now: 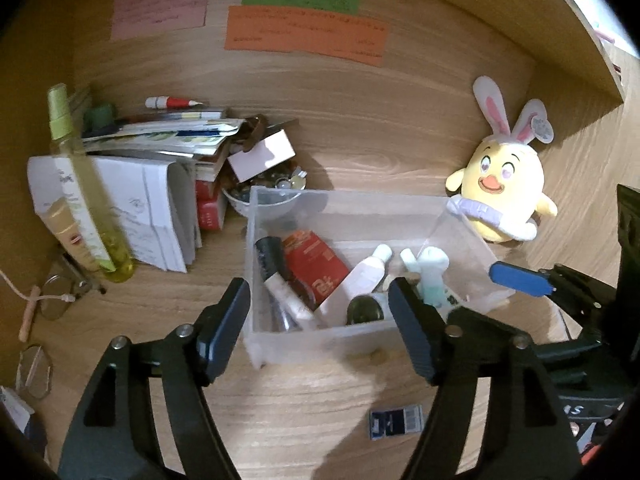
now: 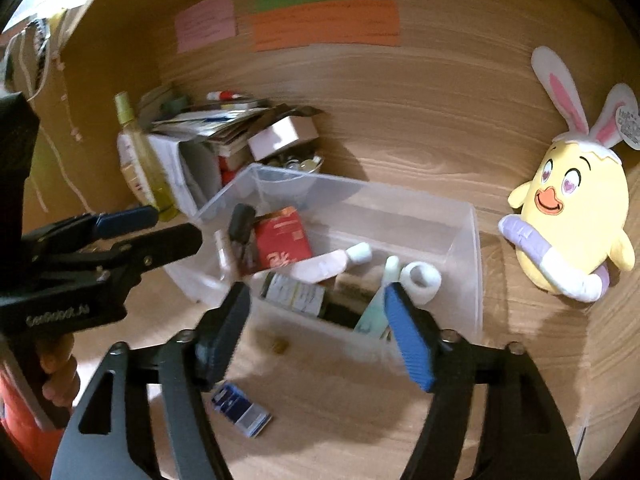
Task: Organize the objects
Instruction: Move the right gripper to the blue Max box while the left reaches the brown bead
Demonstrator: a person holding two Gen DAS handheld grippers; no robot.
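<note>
Left gripper (image 1: 320,312): jaws spread wide, nothing between the pads, hanging just in front of the clear plastic bin (image 1: 360,344), whose near wall sits between the fingertips
Right gripper (image 2: 318,320): also wide open and empty, its blue pad over the bin's near right corner, the black one near the front wall
Bin: on the wooden desk (image 1: 320,400), against the back panel, between the paper stack and the plush, not gripped by either tool
Inside the bin: a red packet (image 1: 314,266), a dark tube (image 1: 270,258) along the left wall, a white tube (image 1: 366,276) lying slanted in the middle, a pale green tube (image 1: 434,276) toward the right, a small dark jar (image 1: 364,310) by the near wall
Left of bin: a tall yellow-green spray bottle (image 1: 86,196), a pile of papers and booklets (image 1: 160,200), a bowl of small bits (image 1: 264,196) touching the bin's back left corner
Right of bin: a yellow chick plush with bunny ears (image 1: 504,184), apart from the bin
Near edge: a small blue packet (image 1: 396,422) flat on the desk, in front of the bin, below both grippers
Back panel: pink, green and orange paper notes (image 1: 304,28) stuck up high
Person: a hand (image 2: 60,372) on the left gripper's handle, seen from the right wrist
</note>
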